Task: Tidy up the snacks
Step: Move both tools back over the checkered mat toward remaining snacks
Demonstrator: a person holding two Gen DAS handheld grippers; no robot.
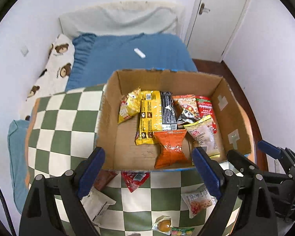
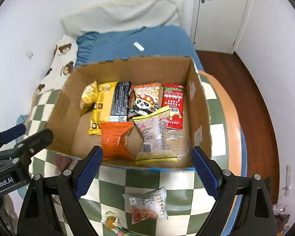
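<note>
An open cardboard box (image 1: 233,118) (image 2: 198,118) stands on a green-and-white checkered blanket (image 1: 68,118). Inside it lie yellow packets (image 1: 147,116), a black bar (image 1: 168,108), a panda packet (image 2: 146,98), a red packet (image 2: 174,102), an orange packet (image 1: 170,147) (image 2: 116,139) and a clear yellow-trimmed packet (image 2: 157,137). My left gripper (image 1: 147,155) hovers open over the box's near wall, nothing between its fingers. My right gripper (image 2: 147,153) hangs open above the same wall, also empty. Each gripper shows at the edge of the other's view.
Loose snacks lie on the blanket in front of the box: a white wrapper (image 1: 96,204), a brown packet (image 1: 104,179), a red packet (image 1: 134,179), a clear packet with red filling (image 1: 198,202) (image 2: 147,204) and a round orange candy (image 1: 164,225). Beyond are a blue bed (image 1: 131,59), walls and a door.
</note>
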